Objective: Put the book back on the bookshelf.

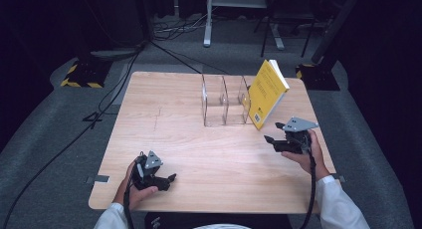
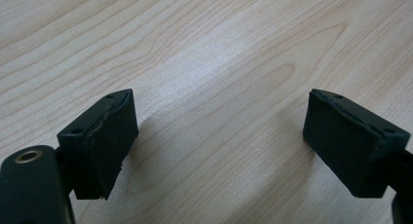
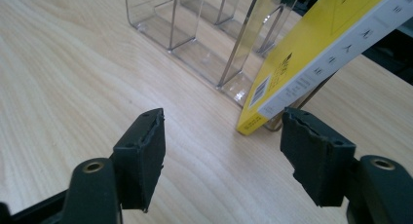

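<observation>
Leaning against the clear rack (image 1: pixel 224 107), the yellow book (image 1: pixel 267 93) is faced by the right tongs (image 1: pixel 273 132), spread and empty; left tongs (image 1: pixel 166 181) likewise apart; a squarer grip is needed next

My feed: worktop (image 1: pixel 199 154) brightly lit from overhead (soft shadows beneath), surroundings dark, close views slightly soft.

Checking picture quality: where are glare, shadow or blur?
High view: table evenly lit, surroundings dark, clear rack faint. Left gripper view: soft glare on the wood, shadows under the pads. Right gripper view: book sharp, far corner dark.
</observation>
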The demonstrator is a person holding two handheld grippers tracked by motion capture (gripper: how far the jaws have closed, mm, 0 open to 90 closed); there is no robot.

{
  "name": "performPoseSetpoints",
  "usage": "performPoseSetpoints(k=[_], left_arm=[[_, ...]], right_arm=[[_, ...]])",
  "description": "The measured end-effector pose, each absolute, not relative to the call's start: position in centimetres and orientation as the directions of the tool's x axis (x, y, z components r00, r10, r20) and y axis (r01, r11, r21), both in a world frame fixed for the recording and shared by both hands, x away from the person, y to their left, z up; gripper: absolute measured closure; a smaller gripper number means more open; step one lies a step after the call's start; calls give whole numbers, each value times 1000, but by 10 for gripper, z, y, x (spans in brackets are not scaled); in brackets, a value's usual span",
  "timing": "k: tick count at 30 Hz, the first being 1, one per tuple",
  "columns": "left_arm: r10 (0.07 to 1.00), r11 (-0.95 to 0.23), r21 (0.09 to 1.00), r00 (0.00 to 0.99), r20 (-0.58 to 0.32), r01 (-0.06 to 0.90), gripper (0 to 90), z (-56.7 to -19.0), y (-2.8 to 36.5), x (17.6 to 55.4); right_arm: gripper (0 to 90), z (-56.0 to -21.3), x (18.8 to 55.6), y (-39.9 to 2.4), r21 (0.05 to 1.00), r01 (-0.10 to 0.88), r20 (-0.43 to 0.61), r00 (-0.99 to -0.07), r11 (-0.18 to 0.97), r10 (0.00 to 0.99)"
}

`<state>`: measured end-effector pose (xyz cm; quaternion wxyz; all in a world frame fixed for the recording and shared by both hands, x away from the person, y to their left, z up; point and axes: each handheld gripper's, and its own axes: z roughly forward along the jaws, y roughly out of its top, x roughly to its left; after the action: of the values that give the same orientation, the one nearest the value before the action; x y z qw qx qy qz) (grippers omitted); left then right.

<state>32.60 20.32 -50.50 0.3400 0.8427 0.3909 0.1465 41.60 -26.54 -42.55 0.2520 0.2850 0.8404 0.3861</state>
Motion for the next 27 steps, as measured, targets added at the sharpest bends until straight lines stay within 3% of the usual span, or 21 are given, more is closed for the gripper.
performPoseSetpoints(k=[27], left_arm=[[759,-463,688,651,-18,559,134,-505,203,326]], right_arm=[[286,-459,363,-304,707,298,-243,-748,641,617]])
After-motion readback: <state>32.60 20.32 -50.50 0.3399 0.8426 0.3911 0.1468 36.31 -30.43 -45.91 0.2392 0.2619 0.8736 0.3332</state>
